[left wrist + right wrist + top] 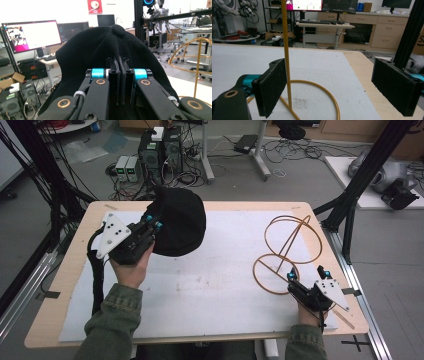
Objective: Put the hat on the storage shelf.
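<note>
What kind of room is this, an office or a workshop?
Most likely a robotics research lab. Computer towers stand in tangled cables on the floor behind the table, a lit monitor stands nearby, and a robot is mounted on a black frame.

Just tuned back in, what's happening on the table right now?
A person is working with a gripper in each hand. The left gripper is shut on a fold of a black beanie, holding it up over the white mat. The right gripper is open at the base of a gold wire stand; its upright rod sits against one pad, the other pad apart, so nothing is clamped.
</note>
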Demonstrator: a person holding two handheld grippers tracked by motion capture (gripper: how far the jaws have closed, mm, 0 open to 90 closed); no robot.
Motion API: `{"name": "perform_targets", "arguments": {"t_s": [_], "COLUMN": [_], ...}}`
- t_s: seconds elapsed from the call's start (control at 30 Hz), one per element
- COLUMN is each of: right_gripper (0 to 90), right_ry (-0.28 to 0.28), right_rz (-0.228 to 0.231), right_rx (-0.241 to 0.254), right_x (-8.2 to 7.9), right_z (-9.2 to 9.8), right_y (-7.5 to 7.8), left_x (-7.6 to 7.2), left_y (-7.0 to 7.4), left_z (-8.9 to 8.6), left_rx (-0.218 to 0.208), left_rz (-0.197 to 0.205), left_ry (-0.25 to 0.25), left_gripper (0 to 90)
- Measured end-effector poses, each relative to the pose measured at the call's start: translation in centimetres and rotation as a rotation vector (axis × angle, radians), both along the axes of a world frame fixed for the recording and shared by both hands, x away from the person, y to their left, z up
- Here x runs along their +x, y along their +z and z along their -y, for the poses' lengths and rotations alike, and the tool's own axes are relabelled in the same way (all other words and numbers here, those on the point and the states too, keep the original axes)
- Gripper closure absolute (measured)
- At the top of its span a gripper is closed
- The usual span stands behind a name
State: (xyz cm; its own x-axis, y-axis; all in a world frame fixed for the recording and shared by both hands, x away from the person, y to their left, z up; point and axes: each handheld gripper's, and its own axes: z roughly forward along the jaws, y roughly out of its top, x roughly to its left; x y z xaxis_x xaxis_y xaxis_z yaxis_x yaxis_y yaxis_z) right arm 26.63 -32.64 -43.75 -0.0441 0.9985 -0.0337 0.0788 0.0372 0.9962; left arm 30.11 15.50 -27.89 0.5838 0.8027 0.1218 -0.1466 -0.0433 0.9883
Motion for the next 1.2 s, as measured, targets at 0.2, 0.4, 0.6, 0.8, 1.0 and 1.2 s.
{"name": "perform_targets", "arguments": {"t_s": [0.2,0.4,0.6,0.8,1.0,1.2], "right_gripper": [12.4,12.4,12.5,13.1,12.9,12.6], "right_ry": [-0.002,0.005,0.002,0.003,-0.007,-0.013], "right_rz": [0.003,0.004,0.003,-0.002,-0.006,-0.004], "right_rx": [0.003,0.005,0.007,0.001,-0.001,-0.007], "right_x": [0.0,0.1,0.0,-0.1,-0.2,-0.4], "right_z": [0.0,0.0,0.1,0.2,0.5,0.7], "right_y": [0.0,0.0,0.0,0.0,-0.1,-0.1], "left_x": [0.4,1.2,2.1,2.9,3.9,4.5], "left_y": [0.9,1.2,1.3,0.8,0.8,1.4], "left_z": [1.9,4.6,7.3,9.4,10.5,11.6], "left_rx": [0.008,0.005,-0.019,-0.063,-0.084,-0.113], "left_rz": [0.022,0.037,0.043,0.049,0.056,0.074], "left_ry": [-0.034,-0.099,-0.155,-0.229,-0.268,-0.301], "left_gripper": [87.5,87.5,87.4,87.5,87.5,87.5]}}
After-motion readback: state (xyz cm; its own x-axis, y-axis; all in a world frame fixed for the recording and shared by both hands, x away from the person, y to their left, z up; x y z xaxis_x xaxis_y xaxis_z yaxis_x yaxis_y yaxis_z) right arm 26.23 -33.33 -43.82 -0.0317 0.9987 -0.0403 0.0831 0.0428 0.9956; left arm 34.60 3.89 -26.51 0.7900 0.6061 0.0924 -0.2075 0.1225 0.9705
